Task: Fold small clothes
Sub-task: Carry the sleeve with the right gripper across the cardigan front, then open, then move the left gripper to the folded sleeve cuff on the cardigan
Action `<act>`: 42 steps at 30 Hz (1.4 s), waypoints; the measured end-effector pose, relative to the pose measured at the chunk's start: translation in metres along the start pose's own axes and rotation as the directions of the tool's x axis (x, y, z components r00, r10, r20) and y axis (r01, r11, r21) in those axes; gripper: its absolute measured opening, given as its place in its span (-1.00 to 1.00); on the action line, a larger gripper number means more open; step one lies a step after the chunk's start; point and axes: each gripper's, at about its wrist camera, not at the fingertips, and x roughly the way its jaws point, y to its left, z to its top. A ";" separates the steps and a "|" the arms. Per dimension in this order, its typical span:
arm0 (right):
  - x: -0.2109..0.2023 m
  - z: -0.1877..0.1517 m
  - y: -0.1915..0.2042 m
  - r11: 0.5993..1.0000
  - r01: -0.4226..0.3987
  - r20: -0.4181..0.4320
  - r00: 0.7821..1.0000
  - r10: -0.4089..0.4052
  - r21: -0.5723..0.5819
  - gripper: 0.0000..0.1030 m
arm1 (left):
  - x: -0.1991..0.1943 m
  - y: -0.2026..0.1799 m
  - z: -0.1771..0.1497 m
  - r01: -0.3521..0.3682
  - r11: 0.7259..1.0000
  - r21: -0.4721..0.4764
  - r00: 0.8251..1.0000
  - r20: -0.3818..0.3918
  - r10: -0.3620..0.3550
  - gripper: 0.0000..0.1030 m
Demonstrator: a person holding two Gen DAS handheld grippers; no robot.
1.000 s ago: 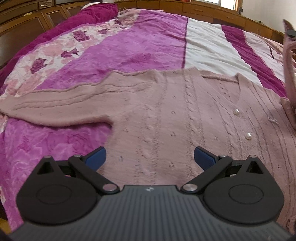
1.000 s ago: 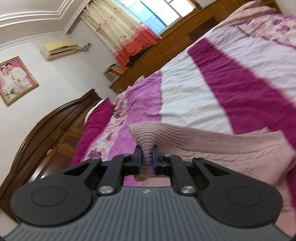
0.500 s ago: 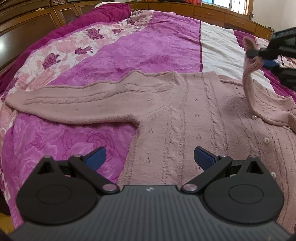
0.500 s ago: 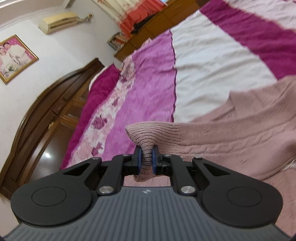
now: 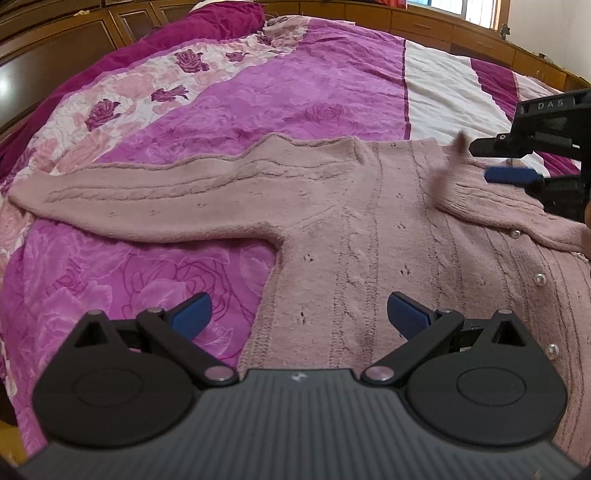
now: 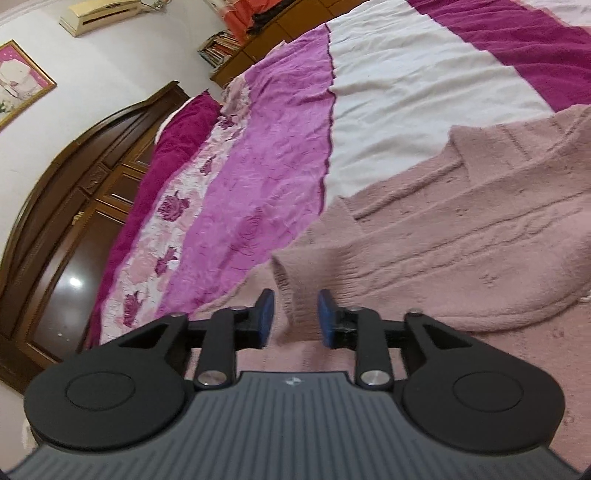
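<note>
A dusty-pink knitted cardigan [image 5: 369, 236] with pearl buttons lies spread on the bed, its left sleeve [image 5: 147, 192] stretched out to the left. The right sleeve [image 6: 424, 258] is folded across the chest, and its cuff [image 6: 291, 284] lies between the pads of my right gripper [image 6: 294, 317]. That gripper's jaws are opening and the pads stand off the cuff. It also shows at the right edge of the left wrist view as the right gripper [image 5: 491, 162]. My left gripper [image 5: 297, 314] hangs wide open over the cardigan's lower left body, holding nothing.
The bed cover [image 5: 258, 92] is magenta, floral, and white-striped. A dark wooden headboard [image 6: 74, 192] and cabinets [image 5: 424, 22] border the bed. An air conditioner [image 6: 99, 14] and a framed picture [image 6: 18, 81] hang on the wall.
My right gripper carried the sleeve cuff leftward and down onto the cardigan's chest, then let go of it as its jaws parted. The left gripper stayed open and nearly still.
</note>
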 end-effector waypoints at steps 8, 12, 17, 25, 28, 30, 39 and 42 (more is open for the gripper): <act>-0.026 0.000 -0.012 0.998 0.032 0.005 0.999 -0.031 -0.060 -0.05 | 0.002 -0.011 0.010 0.031 0.999 0.038 0.999 0.017 -0.032 1.00; -0.049 -0.007 -0.023 0.994 0.063 0.025 0.998 -0.061 -0.094 -0.05 | 0.007 -0.017 0.022 0.046 0.997 0.066 0.999 0.025 -0.048 1.00; -0.079 -0.017 -0.051 0.993 0.100 0.063 0.993 -0.095 -0.066 -0.04 | 0.020 -0.021 0.039 0.120 0.992 0.049 0.993 0.010 -0.120 0.96; -0.127 -0.032 -0.098 0.988 0.153 0.148 0.977 -0.152 0.005 -0.04 | 0.047 -0.039 0.067 0.228 0.972 0.051 0.974 -0.007 -0.228 0.53; -0.140 -0.035 -0.116 0.984 0.174 0.172 0.969 -0.179 0.043 -0.04 | 0.060 -0.046 0.074 0.244 0.969 0.044 0.970 -0.020 -0.244 0.40; -0.145 -0.036 -0.124 0.980 0.191 0.181 0.963 -0.199 0.062 -0.04 | 0.070 -0.051 0.079 0.257 0.966 0.033 0.966 -0.036 -0.256 0.25; -0.158 -0.041 -0.157 0.968 0.184 0.233 0.947 -0.220 0.170 -0.04 | 0.109 -0.057 0.092 0.277 0.960 -0.049 0.957 -0.080 -0.280 0.14; -0.161 -0.040 -0.170 0.961 0.149 0.251 0.945 -0.208 0.235 -0.04 | 0.117 -0.056 0.095 0.295 0.951 -0.091 0.950 -0.081 -0.303 0.10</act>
